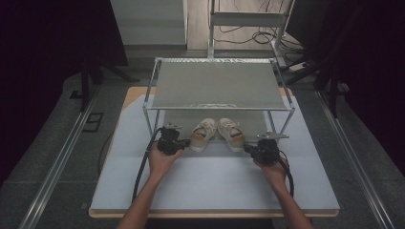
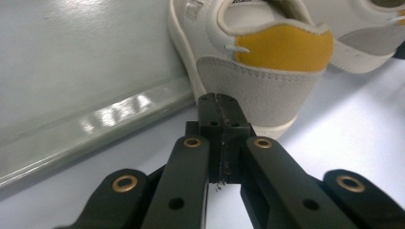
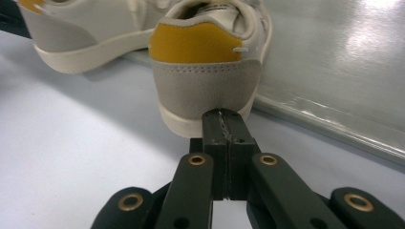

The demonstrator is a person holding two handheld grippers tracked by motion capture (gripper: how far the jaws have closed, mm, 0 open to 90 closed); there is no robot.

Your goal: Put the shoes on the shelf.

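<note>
Both grippers closing in on shoe heels, jaws shut, empty: left gripper (image 1: 173, 141) nearing left shoe (image 1: 202, 134) at 3 o'clock; right gripper (image 1: 260, 150) nearing right shoe (image 1: 231, 133) at 10 o'clock. Next: opening jaws, likely.

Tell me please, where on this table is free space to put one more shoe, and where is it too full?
The white table mat is bare between the two forearms, in front of the shoes. The rack's top shelf is bare too. Crowded: the rack's front edge, where the left sneaker and right sneaker sit side by side, flanked by the shut left gripper and right gripper.
</note>
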